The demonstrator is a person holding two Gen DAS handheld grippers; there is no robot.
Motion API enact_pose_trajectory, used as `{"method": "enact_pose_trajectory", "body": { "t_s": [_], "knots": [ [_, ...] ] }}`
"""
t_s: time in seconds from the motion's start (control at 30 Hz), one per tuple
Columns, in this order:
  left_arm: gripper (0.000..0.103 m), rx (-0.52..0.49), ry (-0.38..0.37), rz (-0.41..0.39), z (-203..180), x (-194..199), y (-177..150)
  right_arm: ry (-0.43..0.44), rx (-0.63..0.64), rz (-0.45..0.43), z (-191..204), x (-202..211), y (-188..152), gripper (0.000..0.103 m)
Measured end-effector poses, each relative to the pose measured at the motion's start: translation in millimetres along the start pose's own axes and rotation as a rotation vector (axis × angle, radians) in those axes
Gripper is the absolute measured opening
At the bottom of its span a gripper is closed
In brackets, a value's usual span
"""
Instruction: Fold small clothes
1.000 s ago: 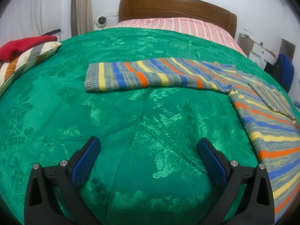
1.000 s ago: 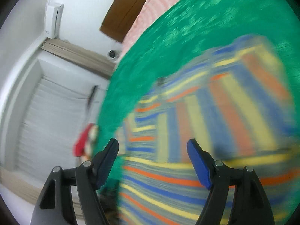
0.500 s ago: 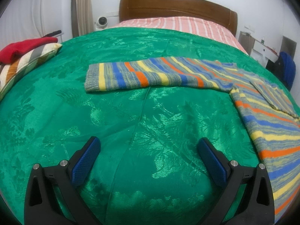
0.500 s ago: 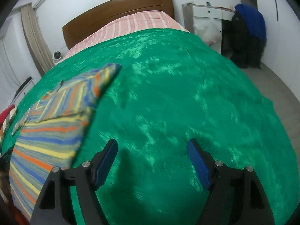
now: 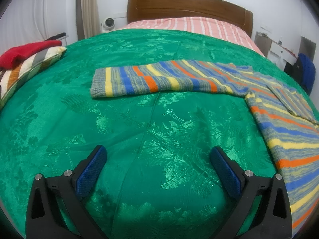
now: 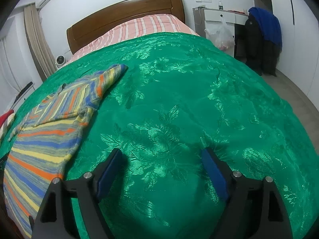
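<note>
Sweater: a striped knit sweater (image 5: 199,77) in blue, yellow, orange and grey lies flat on the green bedspread (image 5: 139,123). In the left wrist view one sleeve stretches away from the body towards the striped pillow side, its ribbed cuff at the far end. The body runs down the edge of that view on the side away from the pillow.
Sweater, other view: in the right wrist view the sweater (image 6: 49,131) lies beside the right gripper, on the side towards the curtain; the other sleeve is folded across the chest, and a shoulder corner points towards the headboard.
Left gripper: the left gripper (image 5: 157,163) hangs over bare bedspread, nearer the camera than the outstretched sleeve and well apart from it. Its blue pads stand spread wide with nothing between them.
Right gripper: the right gripper (image 6: 163,167) is over bare bedspread just beside the sweater's side edge, not touching it. Its jaws are opening, with only bedspread showing between them.
Bedspread: shiny green with a leaf pattern, covering most of the bed.
Headboard: a brown wooden headboard (image 5: 189,8) stands beyond the sweater, with pink striped bedding (image 5: 185,24) just below it.
Pillow: a striped pillow (image 5: 26,67) sits at the bedspread's edge, well apart from the sweater's cuff, with a red cloth (image 5: 26,52) on top.
Jackets: dark and blue jackets (image 6: 263,37) hang off the bed, beside the headboard end.
</note>
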State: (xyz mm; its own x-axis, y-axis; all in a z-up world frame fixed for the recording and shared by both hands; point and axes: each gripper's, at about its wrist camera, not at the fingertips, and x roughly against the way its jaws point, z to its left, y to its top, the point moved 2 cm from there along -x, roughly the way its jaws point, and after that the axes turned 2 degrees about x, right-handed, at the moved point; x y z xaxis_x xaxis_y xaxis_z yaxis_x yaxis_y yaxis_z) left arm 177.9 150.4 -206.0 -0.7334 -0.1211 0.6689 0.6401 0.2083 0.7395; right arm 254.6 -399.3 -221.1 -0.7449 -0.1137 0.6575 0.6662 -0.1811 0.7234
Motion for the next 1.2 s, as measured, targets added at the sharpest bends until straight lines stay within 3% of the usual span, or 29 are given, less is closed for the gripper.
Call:
{"method": "enact_pose_trajectory", "body": {
  "t_s": [0.63,0.77,0.87,0.93,1.07,1.13,1.2],
  "knots": [
    [0.103,-0.009,0.022,0.012,-1.7,-1.5,1.1,-0.008,0.007,0.001,1.6,-0.5,-1.2,0.082],
    [0.103,-0.007,0.017,0.094,-1.7,0.7,5.1,-0.014,0.01,0.004,1.6,0.2,-1.2,0.082],
    [0.102,-0.003,-0.05,0.177,0.5,9.8,12.0,-0.022,0.017,0.007,2.6,-0.1,-1.5,0.082],
    [0.102,0.036,-0.119,0.18,11.7,21.2,28.1,-0.02,0.017,0.006,2.5,-0.4,-1.5,0.083],
    [0.102,0.179,-0.117,0.128,57.6,25.4,78.4,-0.018,0.015,0.003,2.0,0.0,-2.1,0.083],
    [0.102,0.282,-0.122,0.154,87.6,5.6,101.0,-0.019,0.016,0.004,1.9,-0.1,-2.1,0.083],
    [0.101,0.379,-0.112,0.234,112.3,-26.5,110.9,-0.018,0.015,0.004,2.1,0.1,-2.1,0.083]
  ]
}}
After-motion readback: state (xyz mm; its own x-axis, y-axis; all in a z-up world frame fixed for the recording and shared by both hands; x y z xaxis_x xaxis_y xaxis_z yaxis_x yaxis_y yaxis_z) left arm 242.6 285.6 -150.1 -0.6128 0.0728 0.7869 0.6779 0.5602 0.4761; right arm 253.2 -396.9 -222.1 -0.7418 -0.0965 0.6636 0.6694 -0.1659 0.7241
